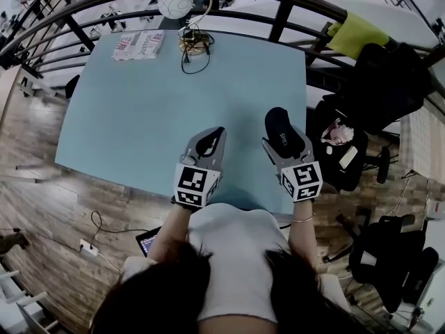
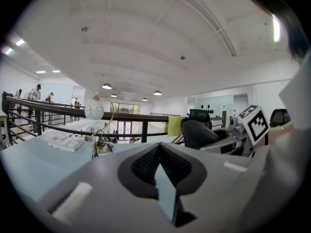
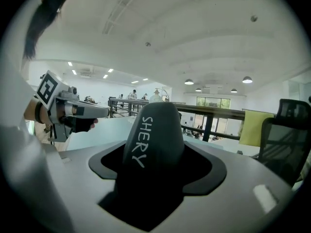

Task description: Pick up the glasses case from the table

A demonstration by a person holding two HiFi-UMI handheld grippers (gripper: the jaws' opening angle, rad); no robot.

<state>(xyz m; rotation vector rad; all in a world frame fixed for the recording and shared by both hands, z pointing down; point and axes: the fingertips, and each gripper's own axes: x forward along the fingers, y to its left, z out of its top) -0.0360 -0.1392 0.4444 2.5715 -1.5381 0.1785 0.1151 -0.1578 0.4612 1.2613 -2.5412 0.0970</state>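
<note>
Glasses case: the black, smooth, rounded oblong glasses case [image 3: 153, 140] is showing white "SHERY" lettering along its side, and its domed end is poking out past the jaws.
Where: it's hanging clear of the pale blue tabletop [image 1: 139, 117], over the near right edge in the head view.
Right gripper [image 1: 284, 143]: it's clamping the case, with the jaws standing wide on either side of it.
Left gripper [image 1: 217, 134]: it's hovering alongside, jaws pressed together and gripping nothing.

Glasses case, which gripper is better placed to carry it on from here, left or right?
Right. The right gripper is shut on the black glasses case, while the left gripper beside it is shut and holds nothing.
</note>
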